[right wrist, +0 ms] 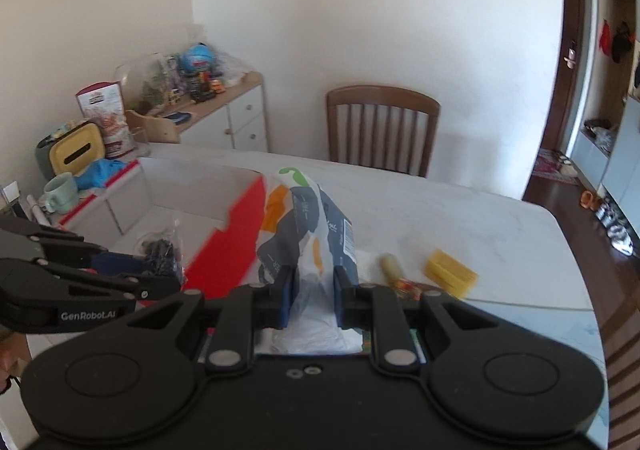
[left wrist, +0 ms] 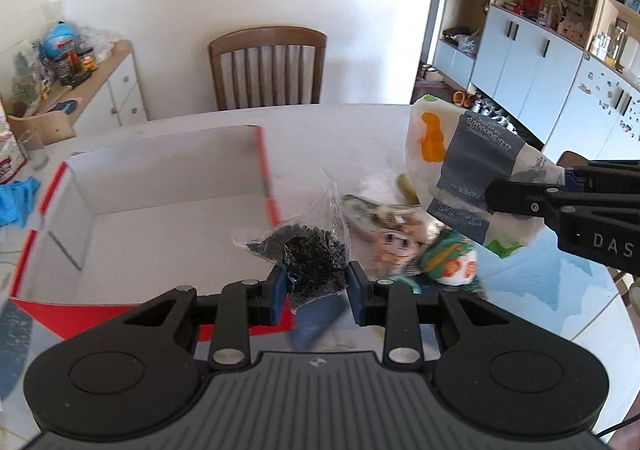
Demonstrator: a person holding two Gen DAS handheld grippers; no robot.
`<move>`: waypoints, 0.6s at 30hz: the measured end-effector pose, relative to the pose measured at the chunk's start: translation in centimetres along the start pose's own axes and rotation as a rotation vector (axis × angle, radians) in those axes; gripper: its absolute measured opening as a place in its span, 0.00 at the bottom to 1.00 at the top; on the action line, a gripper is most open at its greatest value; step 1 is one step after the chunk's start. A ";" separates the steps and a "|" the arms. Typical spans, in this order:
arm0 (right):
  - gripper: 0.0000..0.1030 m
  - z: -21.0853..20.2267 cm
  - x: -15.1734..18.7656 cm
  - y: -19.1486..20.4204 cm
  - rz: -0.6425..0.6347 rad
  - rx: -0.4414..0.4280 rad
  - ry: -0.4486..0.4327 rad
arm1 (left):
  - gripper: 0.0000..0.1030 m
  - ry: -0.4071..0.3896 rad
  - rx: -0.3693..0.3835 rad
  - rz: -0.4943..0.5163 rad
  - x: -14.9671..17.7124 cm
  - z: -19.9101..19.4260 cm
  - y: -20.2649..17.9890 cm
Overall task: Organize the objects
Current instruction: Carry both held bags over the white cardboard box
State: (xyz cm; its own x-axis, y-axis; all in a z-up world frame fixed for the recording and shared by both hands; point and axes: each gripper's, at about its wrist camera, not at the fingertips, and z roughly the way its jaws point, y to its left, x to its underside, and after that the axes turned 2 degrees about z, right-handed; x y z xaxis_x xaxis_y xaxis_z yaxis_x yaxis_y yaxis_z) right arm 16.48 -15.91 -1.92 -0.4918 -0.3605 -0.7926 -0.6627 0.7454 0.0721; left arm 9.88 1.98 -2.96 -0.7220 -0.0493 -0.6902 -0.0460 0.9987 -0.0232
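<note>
My left gripper (left wrist: 316, 290) is shut on a clear plastic bag of small black pieces (left wrist: 304, 250), held in the air near the right wall of an open white and red cardboard box (left wrist: 172, 186). My right gripper (right wrist: 314, 296) is shut on a white paper packet with grey, orange and green print (right wrist: 304, 226), also lifted off the table. In the left wrist view that packet (left wrist: 460, 170) hangs at the right with the right gripper (left wrist: 560, 190) behind it. The right wrist view shows the left gripper (right wrist: 160, 270) and the black bag (right wrist: 162, 250) by the box (right wrist: 224, 242).
Several small packets (left wrist: 400, 234) lie on the white table (left wrist: 340, 130) below the held things. A yellow block (right wrist: 450, 270) and a pale roll (right wrist: 392, 266) lie on the table (right wrist: 460, 210). A wooden chair (right wrist: 382, 130) stands behind it. A mug (right wrist: 60, 192) and a blue glove (right wrist: 100, 172) sit left of the box.
</note>
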 end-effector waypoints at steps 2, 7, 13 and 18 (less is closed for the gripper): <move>0.18 0.5 -0.5 1.4 -0.008 -0.016 -0.002 | 0.30 0.001 -0.003 -0.015 -0.2 -0.3 1.8; 0.19 1.7 -1.9 4.7 -0.022 -0.040 -0.014 | 0.30 0.002 -0.020 -0.042 -0.4 -0.7 5.7; 0.19 4.0 -3.0 8.2 -0.052 -0.064 -0.003 | 0.30 0.002 -0.062 -0.036 -0.9 -0.7 10.0; 0.19 6.4 -4.0 10.3 -0.047 -0.093 0.022 | 0.30 0.013 -0.090 -0.035 -1.5 -0.1 13.3</move>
State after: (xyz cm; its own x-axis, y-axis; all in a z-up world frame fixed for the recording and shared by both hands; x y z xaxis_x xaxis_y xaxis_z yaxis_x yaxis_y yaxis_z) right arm 15.21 -3.15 -1.92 -0.4709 -0.4066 -0.7829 -0.7342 0.6727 0.0922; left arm 10.23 15.29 -2.17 -0.7275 -0.0844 -0.6809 -0.1323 0.9910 0.0184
